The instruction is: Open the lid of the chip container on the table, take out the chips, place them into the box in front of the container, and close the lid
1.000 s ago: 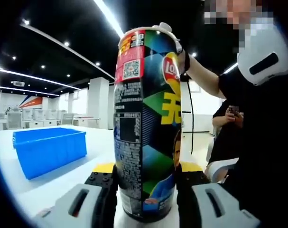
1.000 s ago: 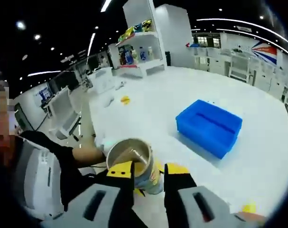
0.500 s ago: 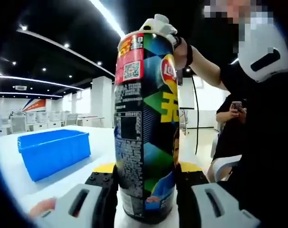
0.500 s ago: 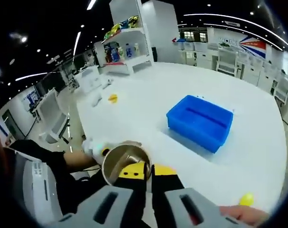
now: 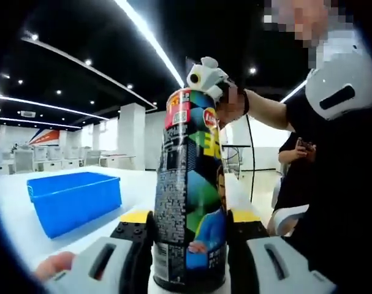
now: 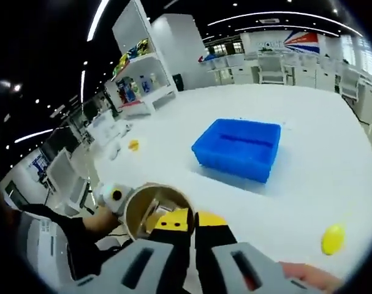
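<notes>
left gripper [image 5: 189,245]: clamped on chip container [image 5: 190,190], upright at 6 o'clock, lid off
right gripper [image 6: 186,222]: jaws together at the can's open rim [image 6: 155,211], 7 o'clock
box [image 6: 238,149]: blue, 1 o'clock, well apart
table [image 6: 308,184]: bare white around box; yellow object [image 6: 333,238] at 4 o'clock

Chip container [image 5: 190,190] upright, lid off, mouth open [image 6: 155,211]; blue box [image 6: 238,147] at 1 o'clock on surface.
</notes>
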Available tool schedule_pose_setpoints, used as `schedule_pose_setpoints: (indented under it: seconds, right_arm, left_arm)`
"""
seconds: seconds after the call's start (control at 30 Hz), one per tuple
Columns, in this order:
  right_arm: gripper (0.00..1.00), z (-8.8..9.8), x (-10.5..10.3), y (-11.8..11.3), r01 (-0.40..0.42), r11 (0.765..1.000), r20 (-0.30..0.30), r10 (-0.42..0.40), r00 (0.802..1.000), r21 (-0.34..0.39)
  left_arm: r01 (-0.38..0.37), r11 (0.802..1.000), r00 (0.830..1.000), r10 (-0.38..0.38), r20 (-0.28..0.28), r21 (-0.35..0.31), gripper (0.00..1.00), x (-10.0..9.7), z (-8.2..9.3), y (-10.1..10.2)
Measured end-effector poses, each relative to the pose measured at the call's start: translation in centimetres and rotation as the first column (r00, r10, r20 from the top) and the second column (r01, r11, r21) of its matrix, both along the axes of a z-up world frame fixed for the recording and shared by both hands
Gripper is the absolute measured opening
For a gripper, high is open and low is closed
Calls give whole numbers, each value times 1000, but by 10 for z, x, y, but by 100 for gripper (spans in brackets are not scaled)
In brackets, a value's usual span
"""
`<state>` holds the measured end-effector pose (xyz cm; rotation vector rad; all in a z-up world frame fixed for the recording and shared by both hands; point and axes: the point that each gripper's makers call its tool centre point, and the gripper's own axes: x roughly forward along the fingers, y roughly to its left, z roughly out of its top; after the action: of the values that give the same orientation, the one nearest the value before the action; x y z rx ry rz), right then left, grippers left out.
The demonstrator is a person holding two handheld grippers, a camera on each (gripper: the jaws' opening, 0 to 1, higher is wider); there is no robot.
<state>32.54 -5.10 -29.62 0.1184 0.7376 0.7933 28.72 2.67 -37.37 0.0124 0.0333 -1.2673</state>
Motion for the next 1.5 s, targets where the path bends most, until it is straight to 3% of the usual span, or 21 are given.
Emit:
schedule_pose_setpoints:
  seconds: [0.07, 0.17, 0.3, 0.33, 0.43, 0.5, 0.7, 0.83, 1.07, 1.27, 1.5]
  right_arm:
    - [0, -7, -2, -2, 23, 998, -40, -20, 999, 63]
    - [0, -17, -8, -4, 50, 984, -112, -31, 993, 172]
    - [0, -40, -14, -8, 62, 977, -111, -40, 993, 205]
    - [0, -46, -15, -8, 63, 977, -112, -40, 993, 206]
    - [0, -63, -20, -7, 83, 964, -149, -46, 988, 251]
    - [0, -75, -23, -5, 92, 959, -184, -42, 982, 270]
    - [0, -100, -24, 5, 89, 945, -211, -22, 977, 314]
    - [0, -117, -23, 13, 79, 933, -235, 6, 972, 350]
    - [1, -137, -23, 20, 49, 944, -246, 35, 969, 327]
    - [1, -144, -22, 21, 42, 953, -241, 34, 970, 300]
    - [1, -153, -25, 20, 37, 963, -246, 32, 969, 268]
  left_arm:
    - [21, 996, 1000, -21, -9, 87, 48, 0, -2, 3]
    - [49, 973, 999, -50, 1, 224, 48, 0, -7, 7]
    - [87, 921, 996, -88, -14, 379, 47, 1, -14, 14]
    - [99, 899, 995, -102, -15, 427, 47, 0, -16, 18]
    - [118, 857, 992, -119, -32, 501, 47, -3, -21, 23]
    - [136, 812, 990, -127, -56, 568, 48, -6, -26, 28]
    - [140, 692, 990, -110, -88, 709, 48, -9, -37, 42]
    - [112, 635, 993, -100, -63, 765, 48, -8, -43, 48]
    - [102, 568, 994, -96, -57, 817, 48, -9, -51, 53]
    - [94, 527, 994, -92, -53, 845, 48, -9, -55, 54]
    - [88, 501, 993, -107, -39, 861, 48, -9, -58, 55]
